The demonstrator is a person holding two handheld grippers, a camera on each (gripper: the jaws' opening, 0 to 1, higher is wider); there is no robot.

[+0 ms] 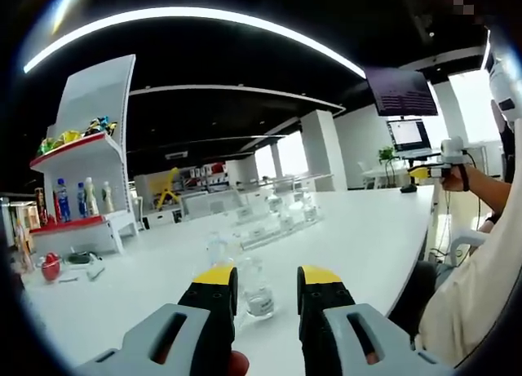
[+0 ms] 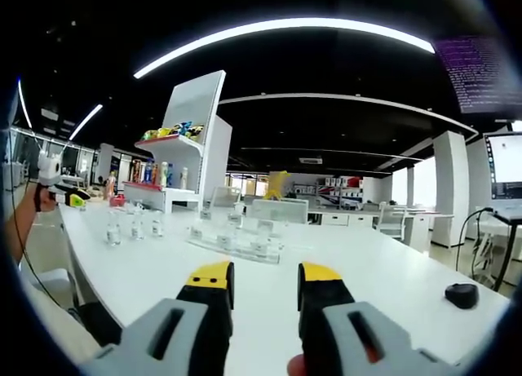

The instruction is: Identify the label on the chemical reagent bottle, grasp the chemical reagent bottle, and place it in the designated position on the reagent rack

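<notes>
White desk (image 2: pixel 342 262) fills both views. Left claw (image 1: pixel 267 288) gapes around nothing, one clear bottle (image 1: pixel 258 288) standing just beyond it. Right claw (image 2: pixel 259 285) gapes too; three bottles (image 2: pixel 134 225) stand mid-left, rack (image 2: pixel 236 244) at centre.

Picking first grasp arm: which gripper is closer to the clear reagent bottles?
Left. The left gripper has a clear bottle right between its open jaws. The right gripper is open over bare table, bottles far off to its left.
</notes>
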